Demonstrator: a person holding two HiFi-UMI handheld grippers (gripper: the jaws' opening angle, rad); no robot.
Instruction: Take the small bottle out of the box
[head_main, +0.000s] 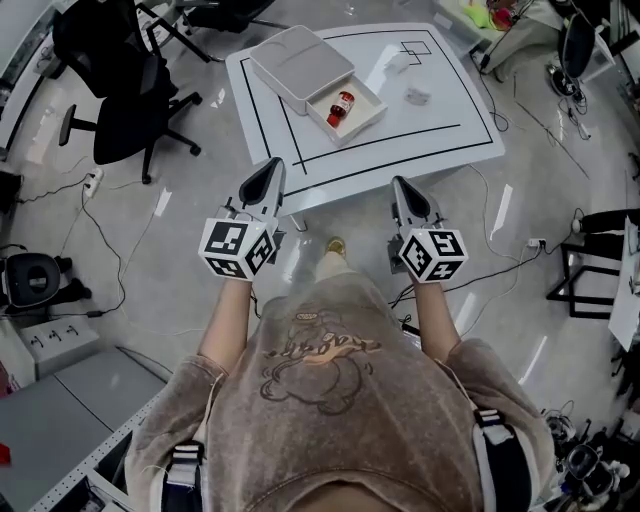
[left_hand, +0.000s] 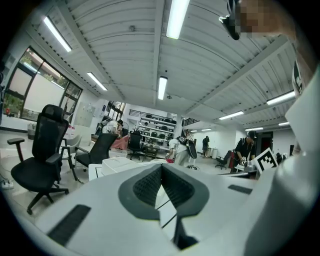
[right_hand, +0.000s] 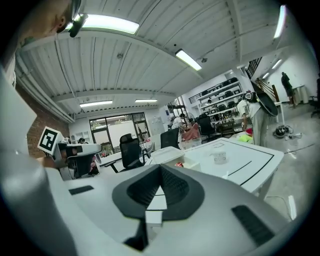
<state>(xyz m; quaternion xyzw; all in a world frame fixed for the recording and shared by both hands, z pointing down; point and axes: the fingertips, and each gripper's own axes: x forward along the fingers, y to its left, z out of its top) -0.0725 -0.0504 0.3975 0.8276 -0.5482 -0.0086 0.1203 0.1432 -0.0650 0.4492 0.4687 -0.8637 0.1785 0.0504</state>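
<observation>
A small red bottle (head_main: 341, 106) lies in the open drawer of a white box (head_main: 299, 64) on the white table (head_main: 440, 130) with black lines. Both grippers hang in front of the table's near edge, well short of the box. My left gripper (head_main: 274, 165) is shut with nothing between its fingers; in the left gripper view (left_hand: 161, 168) its tips meet, and the box (left_hand: 118, 164) shows beyond them. My right gripper (head_main: 400, 184) is shut and empty too. The right gripper view (right_hand: 160, 168) looks toward the box (right_hand: 167, 153) and a bit of the red bottle (right_hand: 179, 164).
Two small clear items (head_main: 417, 96) (head_main: 398, 62) lie on the table's right half. Black office chairs (head_main: 128, 95) stand left of the table. Cables and a power strip (head_main: 92, 182) lie on the floor. A grey cabinet (head_main: 70, 415) is at lower left.
</observation>
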